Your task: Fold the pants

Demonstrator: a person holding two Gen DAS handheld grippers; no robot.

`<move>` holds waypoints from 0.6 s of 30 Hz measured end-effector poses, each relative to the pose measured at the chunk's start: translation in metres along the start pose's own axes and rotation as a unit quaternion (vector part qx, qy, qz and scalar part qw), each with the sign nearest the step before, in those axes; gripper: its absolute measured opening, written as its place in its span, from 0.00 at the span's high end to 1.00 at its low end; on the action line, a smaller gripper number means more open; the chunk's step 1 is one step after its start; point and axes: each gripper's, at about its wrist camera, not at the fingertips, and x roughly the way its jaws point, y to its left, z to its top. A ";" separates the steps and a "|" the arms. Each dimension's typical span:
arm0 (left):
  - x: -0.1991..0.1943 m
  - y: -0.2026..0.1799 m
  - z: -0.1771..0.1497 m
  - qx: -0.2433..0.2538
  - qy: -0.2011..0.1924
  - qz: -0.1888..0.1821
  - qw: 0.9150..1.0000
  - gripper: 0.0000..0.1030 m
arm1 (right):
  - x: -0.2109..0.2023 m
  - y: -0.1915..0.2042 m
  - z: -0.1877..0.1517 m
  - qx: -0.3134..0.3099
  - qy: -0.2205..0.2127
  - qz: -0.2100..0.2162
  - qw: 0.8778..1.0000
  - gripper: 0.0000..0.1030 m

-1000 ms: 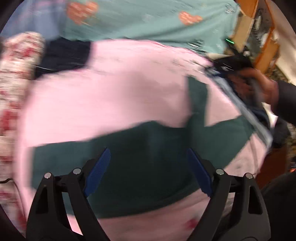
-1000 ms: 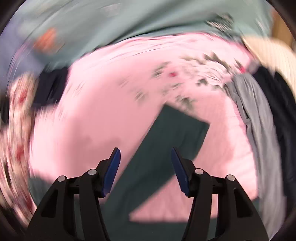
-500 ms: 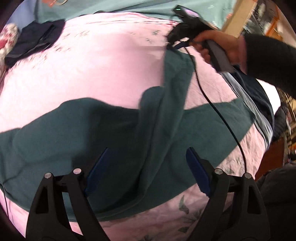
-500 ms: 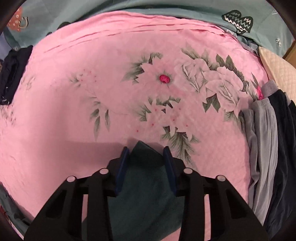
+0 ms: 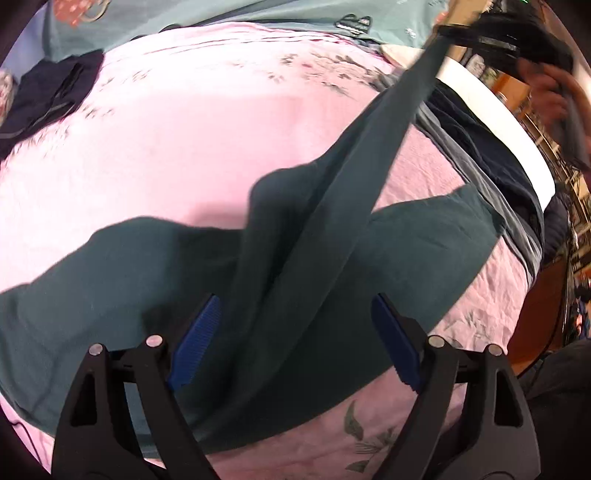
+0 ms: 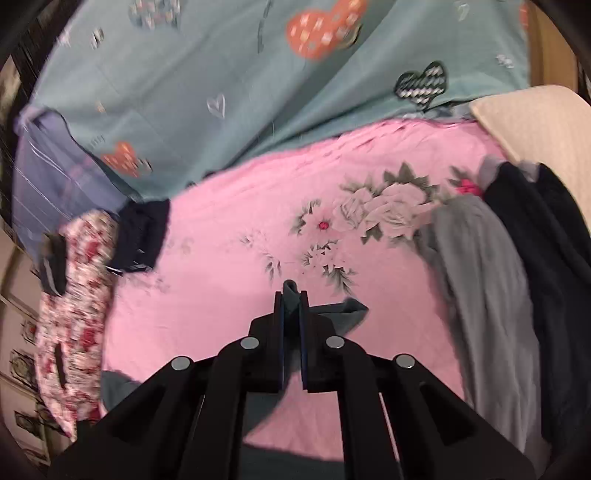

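Hovering my left claw [image 5: 291, 339] wide apart over the dark green pants [image 5: 122, 280], nothing between the pads. Left wrist view: pants lie spread on the pink bedspread [image 5: 177, 140], one leg pulled up taut toward the top right, where my right claw [image 5: 476, 33] and hand [image 5: 550, 96] show blurred. Half a second ago that leg end was still low on the bed; now it's lifted and stretched.

Right wrist view: my right claw [image 6: 291, 321] is clamped on a bunched bit of the pant hem, jaws just finished closing on it. Earlier they stood apart either side of the cloth. Grey and dark clothes [image 6: 495, 280] are piled at the right.

Risk: the grip is only on a small pinch, so it could slip under tension. With the left not pinning anything, the whole garment may drag and crease instead of folding.
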 end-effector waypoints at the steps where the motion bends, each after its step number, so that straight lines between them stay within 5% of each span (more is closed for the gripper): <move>1: -0.002 -0.004 0.001 0.007 -0.001 -0.002 1.000 0.18 | -0.023 -0.005 -0.010 0.008 -0.013 0.013 1.000 0.94; 5: -0.008 -0.018 0.002 0.032 0.006 -0.006 0.999 0.18 | -0.087 -0.051 -0.058 0.031 -0.053 0.034 0.998 0.94; 10: 0.005 -0.028 -0.003 0.038 0.047 0.000 0.998 0.18 | -0.083 -0.144 -0.161 0.109 0.008 0.000 0.994 0.94; 14: 0.014 -0.038 -0.003 0.049 0.068 0.011 0.996 0.18 | -0.066 -0.183 -0.221 0.133 0.084 -0.043 0.987 0.81; 16: 0.016 -0.045 -0.002 0.059 0.067 0.014 0.996 0.18 | -0.078 -0.185 -0.223 0.143 0.083 -0.039 0.985 0.64; 18: 0.018 -0.054 -0.002 0.069 0.068 0.017 0.995 0.18 | -0.094 -0.183 -0.215 0.139 0.064 -0.036 0.988 0.61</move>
